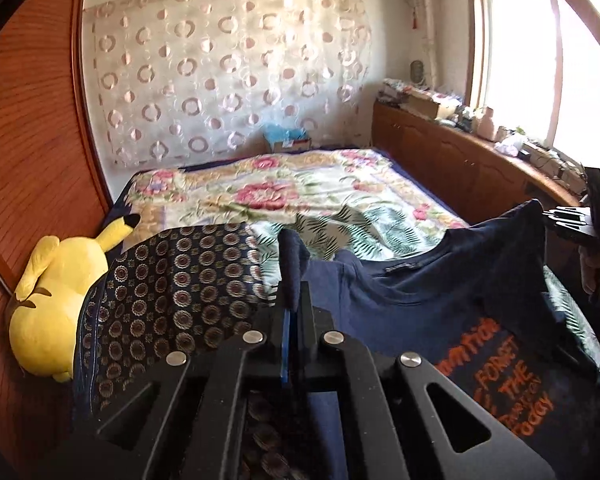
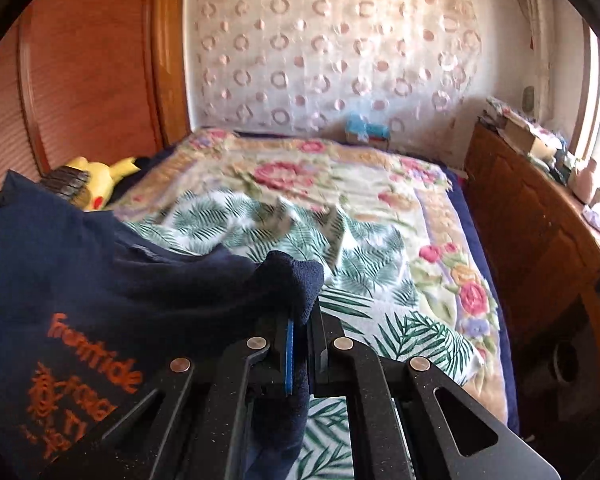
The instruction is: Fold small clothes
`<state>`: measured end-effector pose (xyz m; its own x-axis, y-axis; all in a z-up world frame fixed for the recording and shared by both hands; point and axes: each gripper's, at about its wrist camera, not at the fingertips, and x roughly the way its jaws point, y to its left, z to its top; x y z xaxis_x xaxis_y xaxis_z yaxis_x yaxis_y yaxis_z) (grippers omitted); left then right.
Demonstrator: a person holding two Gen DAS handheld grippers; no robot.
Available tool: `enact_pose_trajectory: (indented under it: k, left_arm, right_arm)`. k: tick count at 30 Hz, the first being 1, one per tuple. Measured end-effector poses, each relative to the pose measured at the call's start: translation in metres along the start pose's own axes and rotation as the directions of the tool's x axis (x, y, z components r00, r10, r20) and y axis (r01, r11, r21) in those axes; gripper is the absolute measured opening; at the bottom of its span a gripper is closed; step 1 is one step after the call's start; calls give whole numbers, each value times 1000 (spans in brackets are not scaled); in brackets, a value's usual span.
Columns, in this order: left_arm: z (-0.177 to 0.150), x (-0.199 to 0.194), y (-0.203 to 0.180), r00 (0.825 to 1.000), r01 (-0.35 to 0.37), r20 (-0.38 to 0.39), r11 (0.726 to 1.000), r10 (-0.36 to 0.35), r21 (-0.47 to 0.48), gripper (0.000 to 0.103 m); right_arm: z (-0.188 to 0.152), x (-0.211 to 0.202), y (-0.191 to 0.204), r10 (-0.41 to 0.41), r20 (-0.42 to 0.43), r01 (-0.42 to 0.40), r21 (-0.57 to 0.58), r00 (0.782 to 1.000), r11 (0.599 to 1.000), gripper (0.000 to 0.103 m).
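A navy T-shirt (image 1: 432,292) with orange lettering hangs stretched between both grippers above the bed. My left gripper (image 1: 294,304) is shut on one shoulder of the shirt; a fold of navy cloth sticks up between its fingers. My right gripper (image 2: 300,320) is shut on the other shoulder of the T-shirt (image 2: 100,280), with the fabric bunched over its tips. In the left wrist view the right gripper (image 1: 568,220) shows at the far right, pinching the raised corner. The shirt's printed front faces both cameras.
The bed carries a floral blanket (image 1: 292,196) and a leaf-print sheet (image 2: 360,280). A dark patterned cloth (image 1: 172,292) and a yellow plush toy (image 1: 48,304) lie at the left by the wooden wardrobe (image 1: 32,120). A cluttered wooden cabinet (image 2: 540,220) runs along the right under the window.
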<state>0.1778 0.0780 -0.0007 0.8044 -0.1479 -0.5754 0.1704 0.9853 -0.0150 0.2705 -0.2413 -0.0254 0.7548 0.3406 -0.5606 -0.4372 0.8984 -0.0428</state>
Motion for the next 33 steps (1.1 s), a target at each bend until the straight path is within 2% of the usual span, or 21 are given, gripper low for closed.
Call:
enact_pose_trajectory:
  k: [6,8,11,17,24,26,29,32,33]
  left_arm:
    - [-29,-42,-18,998,38,41,999,-40,30,3]
    - [-47,-54,-20,997,64,44,998,-65,24,3]
    - [-72,-67,-23,998,58,24,998,-59,33,3]
    - [-102,-105,-17,997,65,44,998,-64,-26,3]
    - [-134,-147,-7,997,54,61,996,-49,-75,3]
    - [-144,-153,-5,997,50,56,995,-45,-83,3]
    - [-160,-154,-3,999,31,39,996,-28,-86,3]
    - [-177,-135,1,999,22,-21,994,-24,-105,3]
    - [-182,-127,4,999,18,-47,992,-24,-121,3]
  right_arm:
    - [-36,-60,7,31,87,-28,-31,996,999,4]
    - [-58,-75,7,45,92,-42,-31,995,999,4]
    - [-90,-92,5,59,84,-58,-23,995,998,4]
    - [-146,-151,3,90,89,-93,28,992,995,4]
    - [-175,-208,-2,123,133,-134,84,984,987,4]
    - [-182,-217,-6,119,122,-130,90,985,987,4]
    - [-196,-220,-6,137,63,-143,93,989,985,4]
    - [-210,-206,-5,161,-12,-159,92,987,983,4]
    - [-217,-197,-5,142,-39,-138,90,989,986,4]
